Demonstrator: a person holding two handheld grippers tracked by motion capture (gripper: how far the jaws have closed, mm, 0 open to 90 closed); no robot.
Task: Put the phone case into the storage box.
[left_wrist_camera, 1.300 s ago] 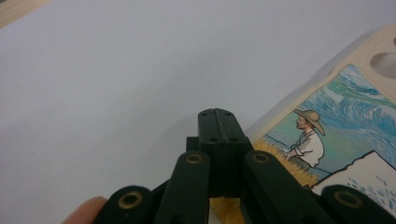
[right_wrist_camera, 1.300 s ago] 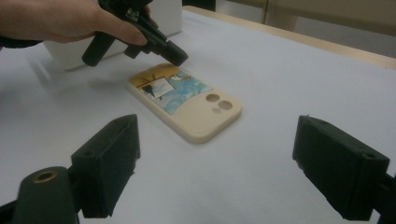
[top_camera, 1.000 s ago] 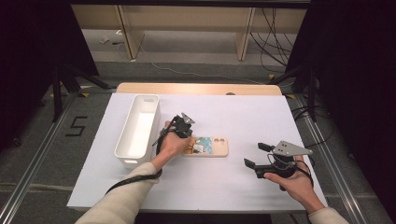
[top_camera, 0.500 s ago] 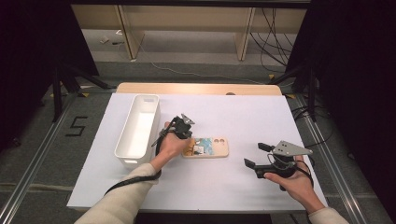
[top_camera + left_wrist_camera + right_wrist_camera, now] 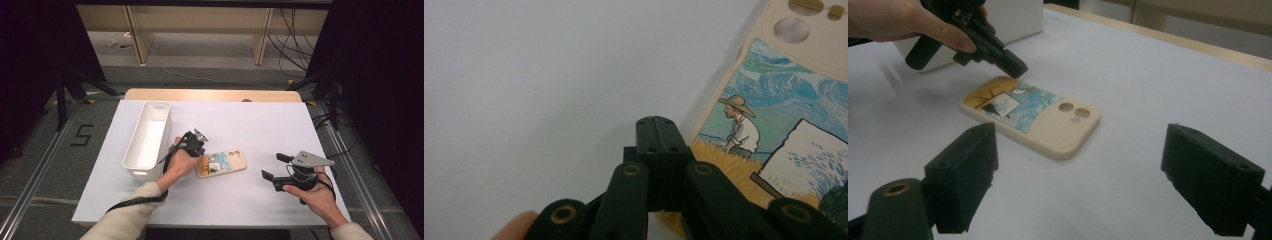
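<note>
The likeliest slip, as I judge it, is the cream-coloured plastic phone case with a painted field scene (image 5: 221, 163) skating across the smooth white table sheet (image 5: 235, 125) if the left gripper (image 5: 200, 148), its black jaws clenched together on nothing, pushes at the case's edge; the flat case offers little to pinch and could slide away or tip. The case lies flat with its near end just under and beside that gripper's closed tips (image 5: 658, 131), whether touching I cannot tell. The right gripper (image 5: 274, 167), jaws spread and empty, sits well apart, the case ahead of it. A white oblong plastic bin (image 5: 148, 140) stands on the left gripper's far side.
</note>
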